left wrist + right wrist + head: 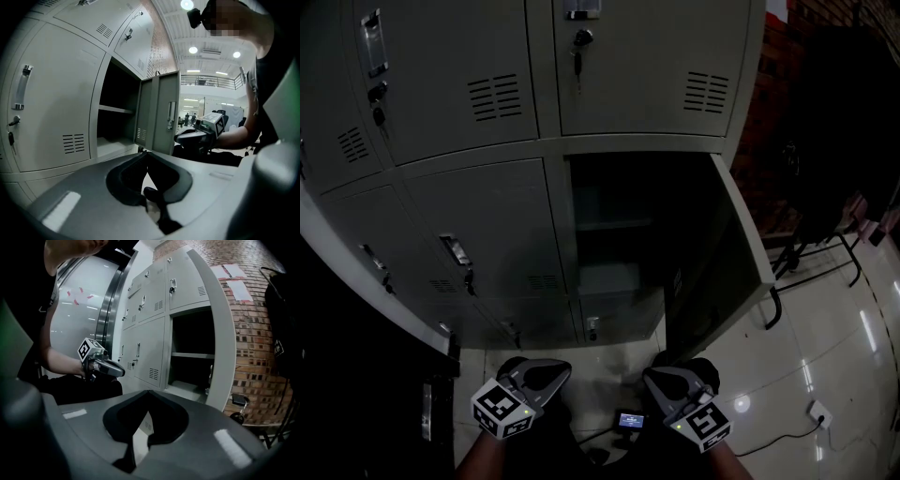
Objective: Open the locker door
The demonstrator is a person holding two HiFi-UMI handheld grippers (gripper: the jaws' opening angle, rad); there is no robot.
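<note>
The left gripper (pixel 546 372) and right gripper (pixel 664 381) sit low and near, each with its jaws brought together on nothing. Their smooth grey plastic shells taper to a point. Each carries a marker cube (pixel 502 408) printed with black-and-white squares. Between them, on the glossy tiled floor (pixel 825 347), lies a small device (pixel 630 420) with a lit screen. Farther off, the locker door (pixel 727 262), flat grey sheet metal, stands swung out to the right, baring a dark compartment (pixel 609 192) with one shelf (pixel 614 225). Neighbouring doors show louvred vent slots (pixel 495 97). A brick wall (pixel 253 348) stands at right.
</note>
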